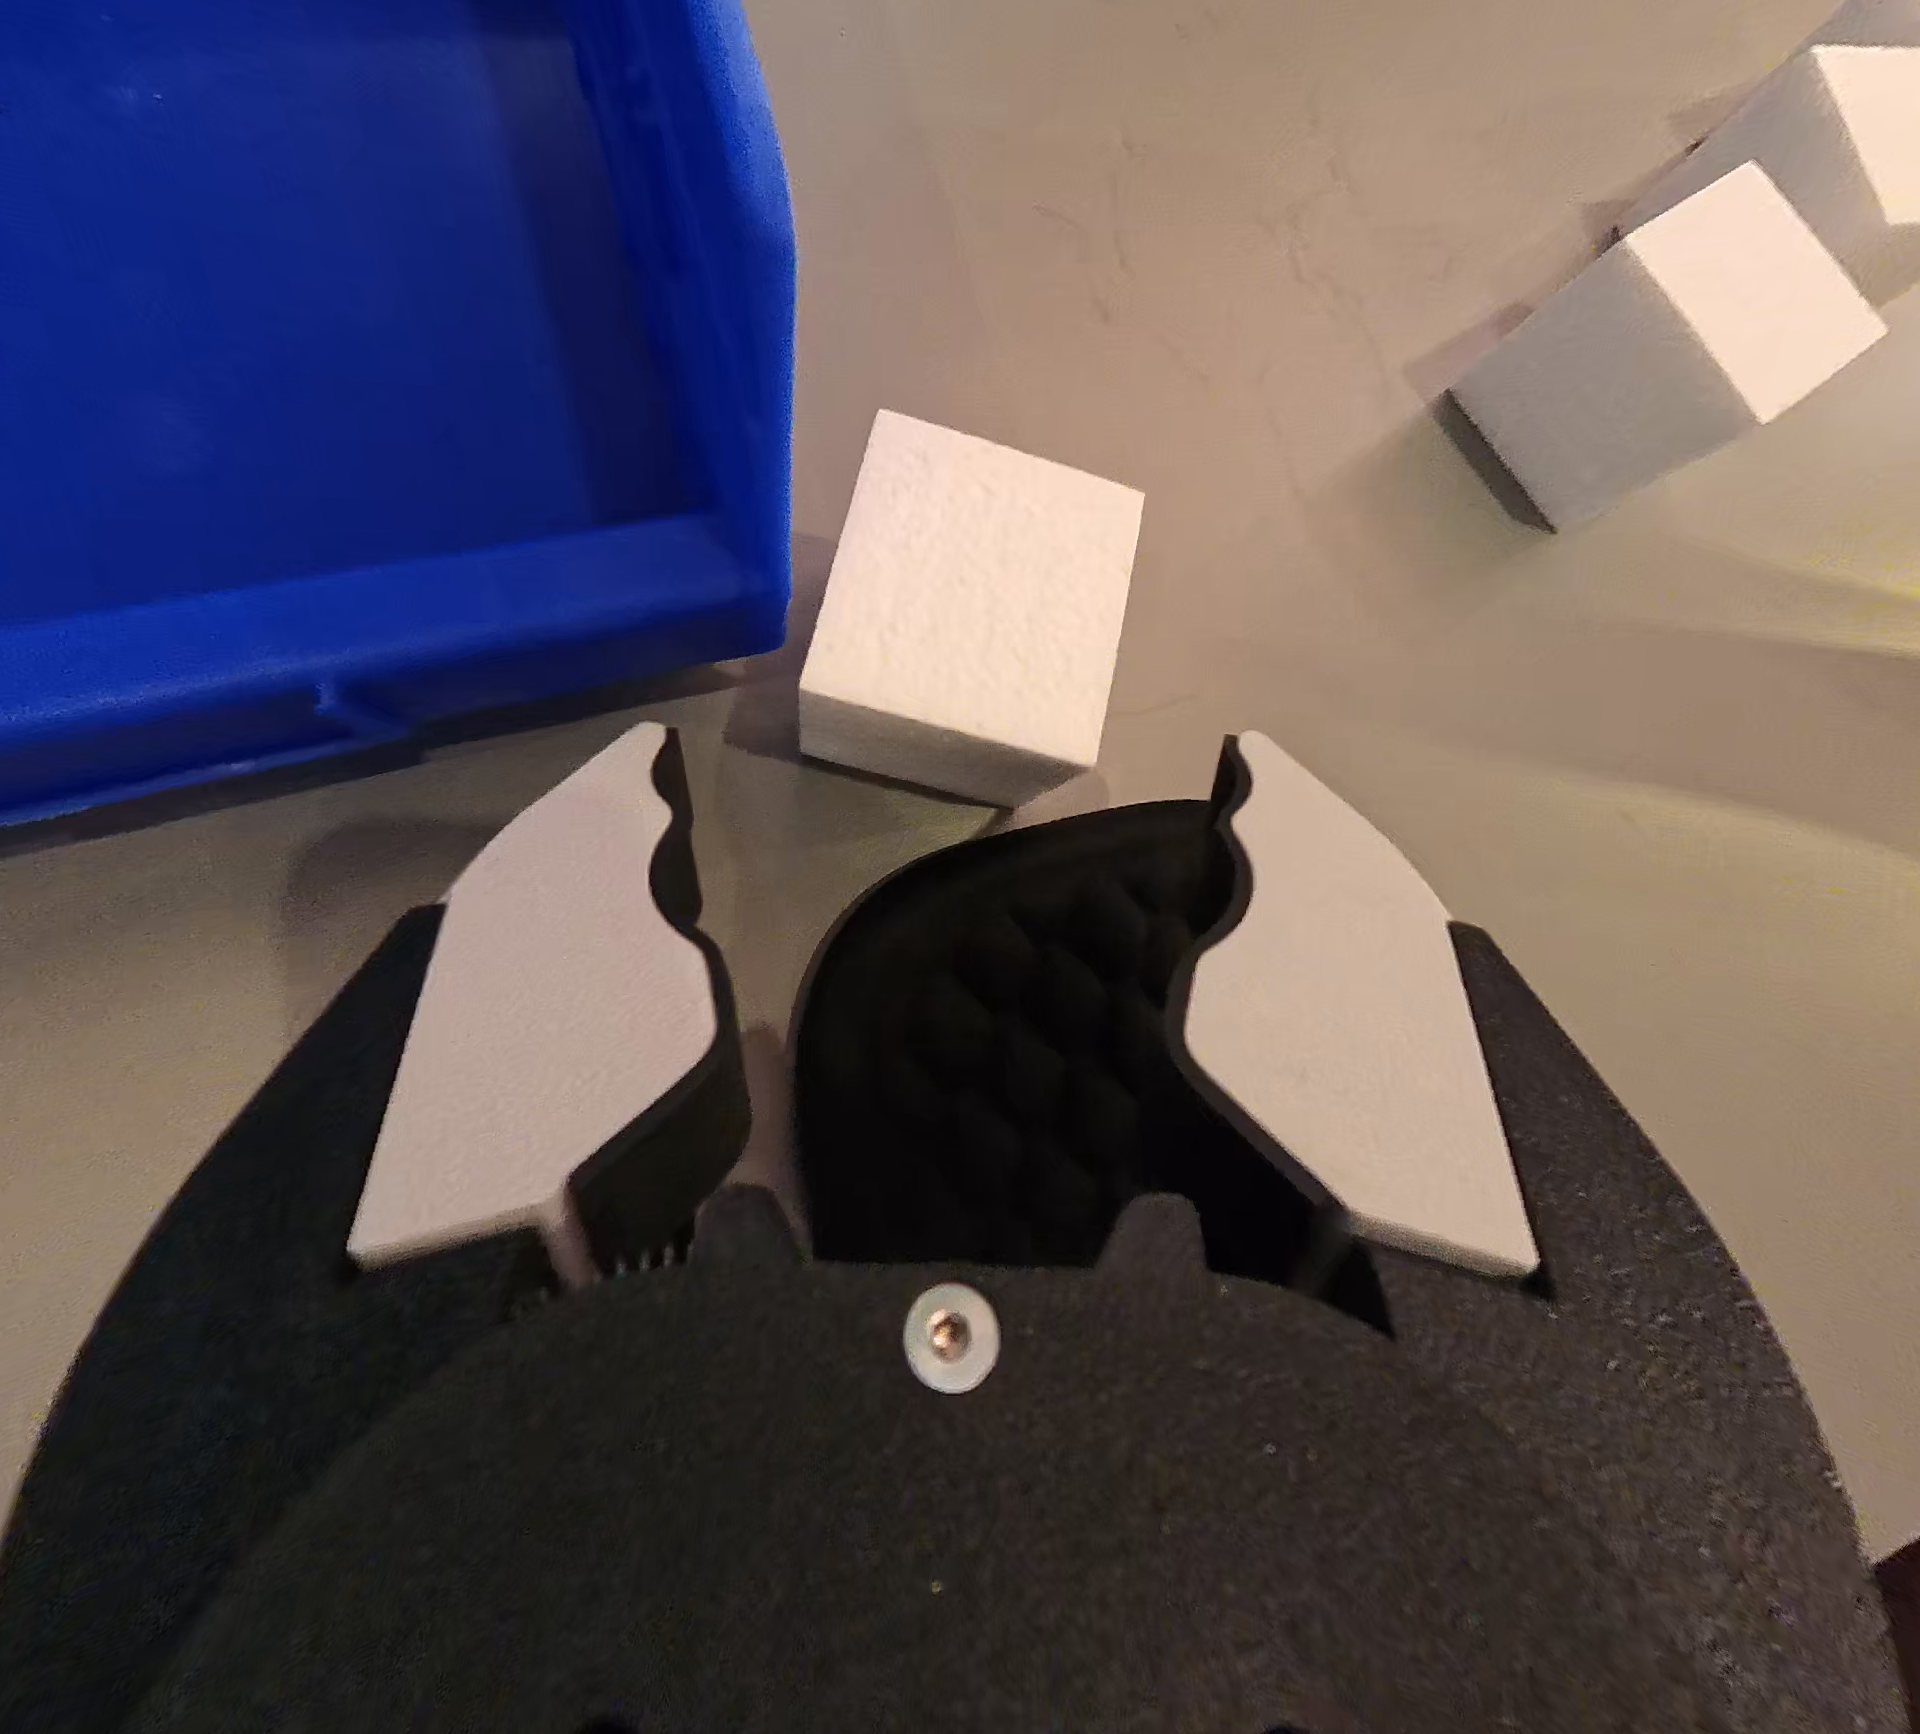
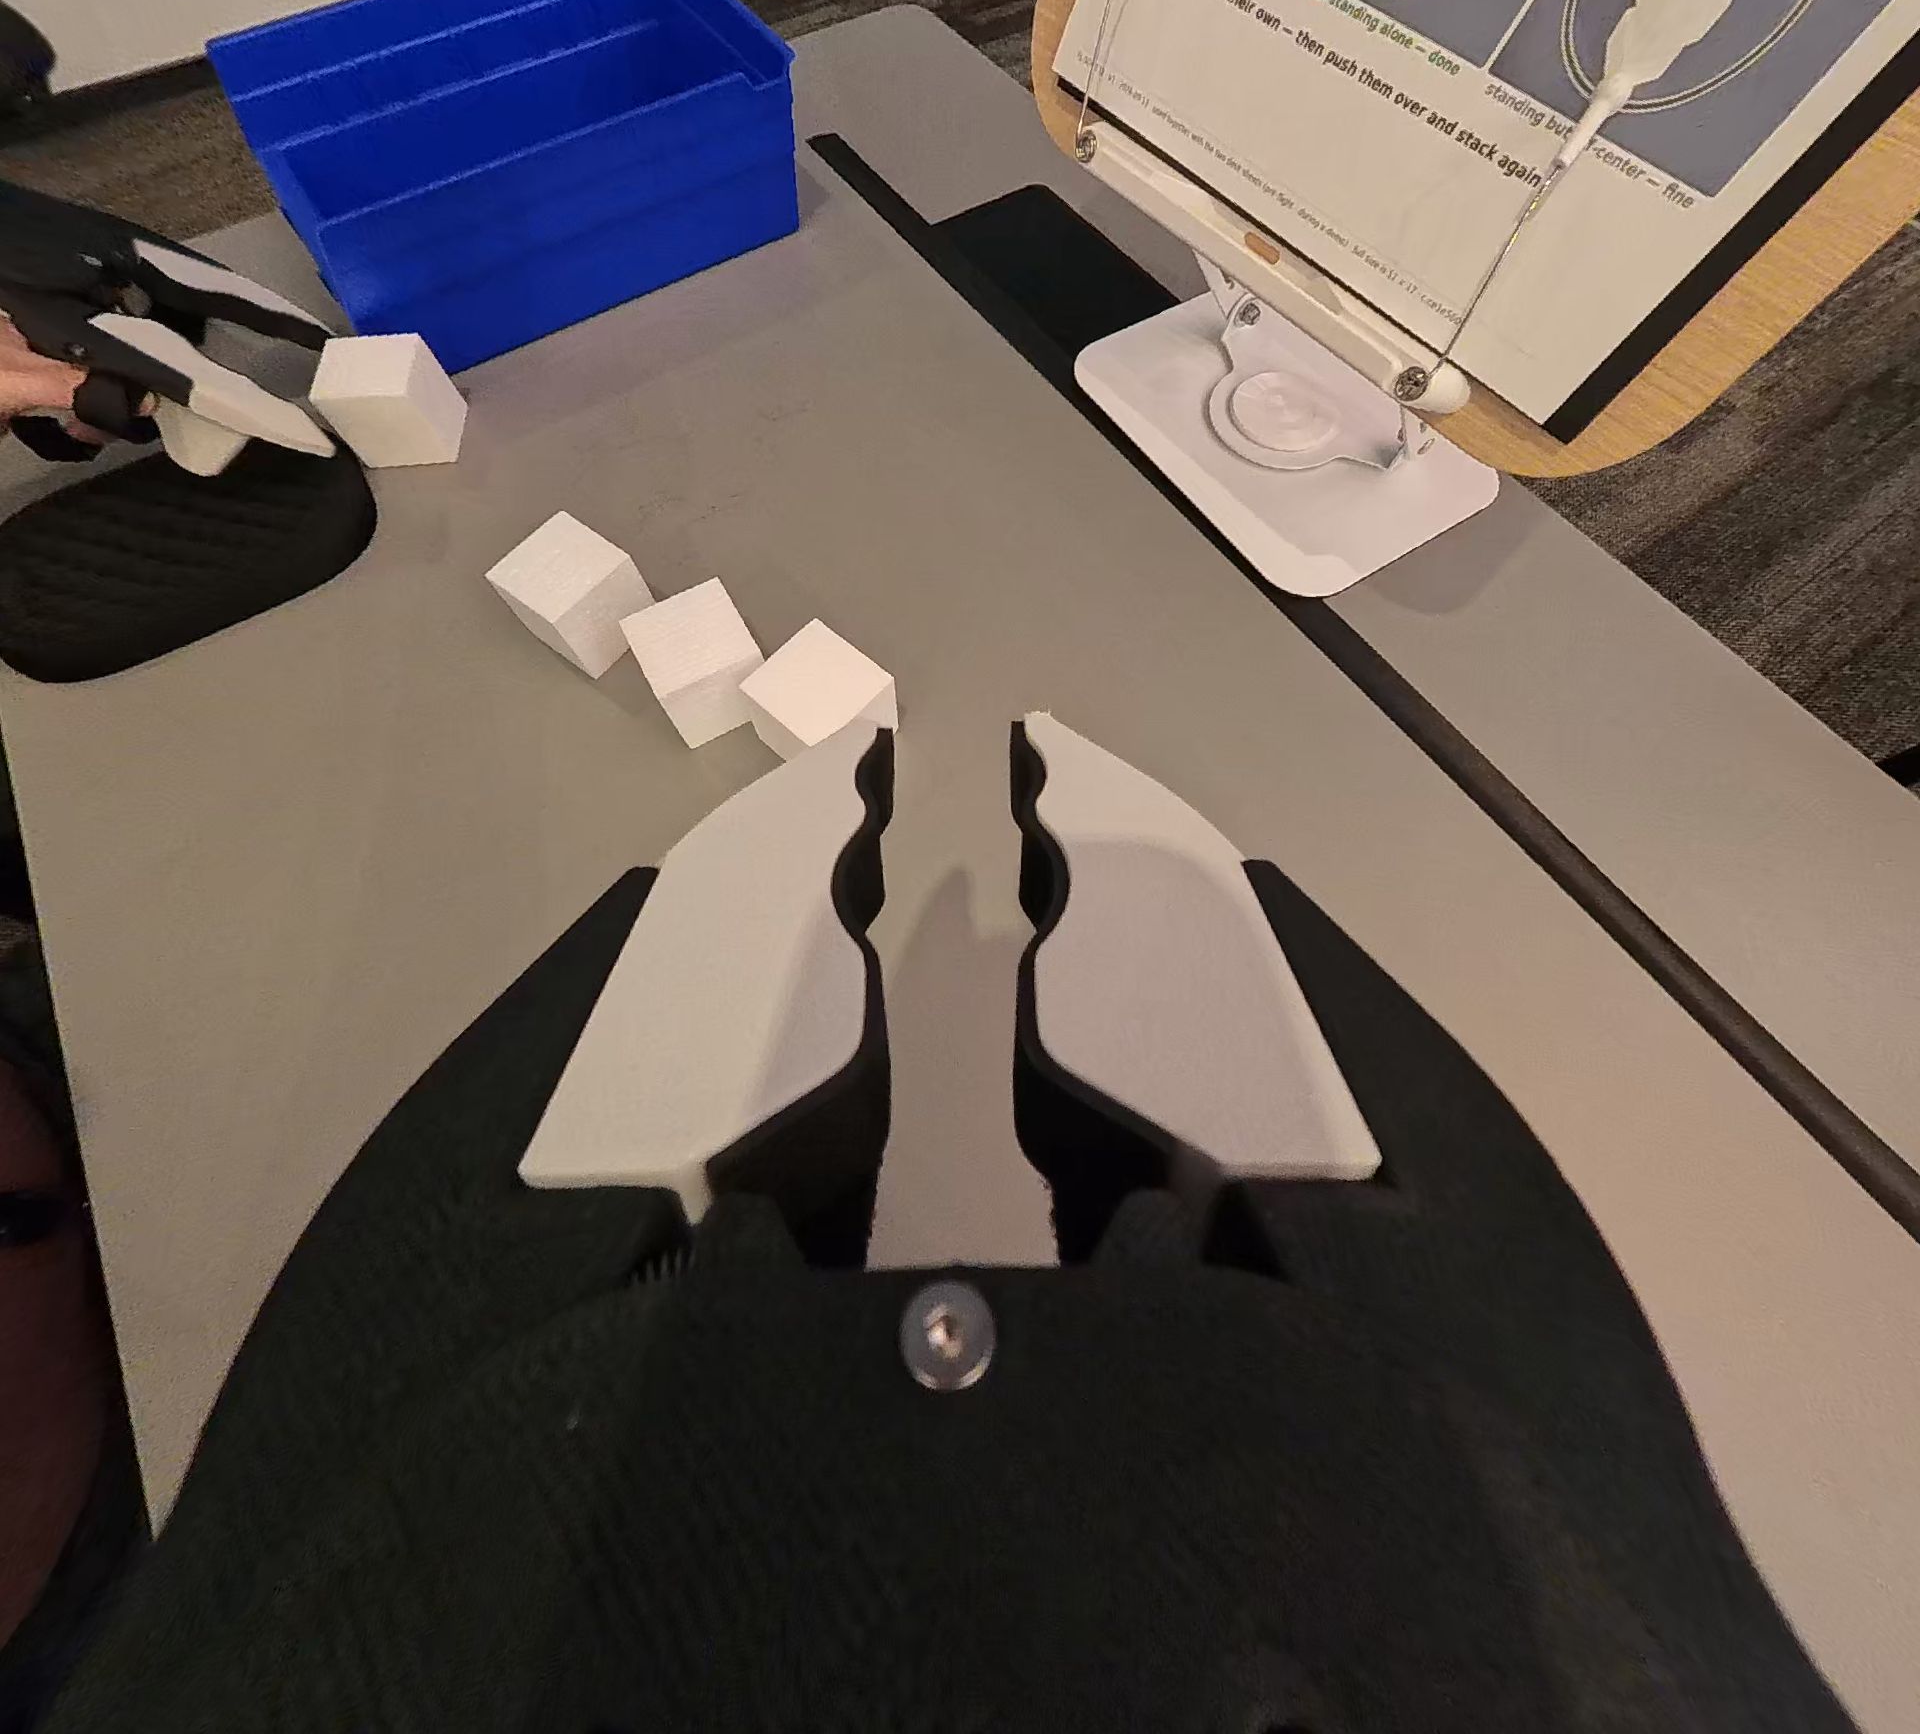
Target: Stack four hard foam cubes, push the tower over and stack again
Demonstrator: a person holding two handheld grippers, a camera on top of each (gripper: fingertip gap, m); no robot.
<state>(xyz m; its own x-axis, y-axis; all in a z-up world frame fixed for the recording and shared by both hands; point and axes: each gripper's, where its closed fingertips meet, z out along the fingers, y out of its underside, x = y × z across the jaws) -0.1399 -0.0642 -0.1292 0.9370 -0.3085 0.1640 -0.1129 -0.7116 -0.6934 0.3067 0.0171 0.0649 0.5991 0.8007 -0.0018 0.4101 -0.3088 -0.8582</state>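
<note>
Four white foam cubes lie on the grey table, none stacked. One cube sits beside the blue bin's corner. My left gripper is open and empty, its fingertips level with that cube's near edge and not touching it. The right wrist view shows the same cube at the left gripper's tips. Three cubes lie touching in a diagonal row, also seen at the right of the left wrist view. My right gripper is open by a narrow gap and empty, its left fingertip just in front of the nearest cube of the row.
A blue plastic bin, nothing visible inside, stands at the far left of the table and fills the upper left of the left wrist view. A wooden stand with a printed sheet on a white base stands at the right. A black padded object overlaps the table's left edge. About 50 centimeters separates my left fingertips from my right.
</note>
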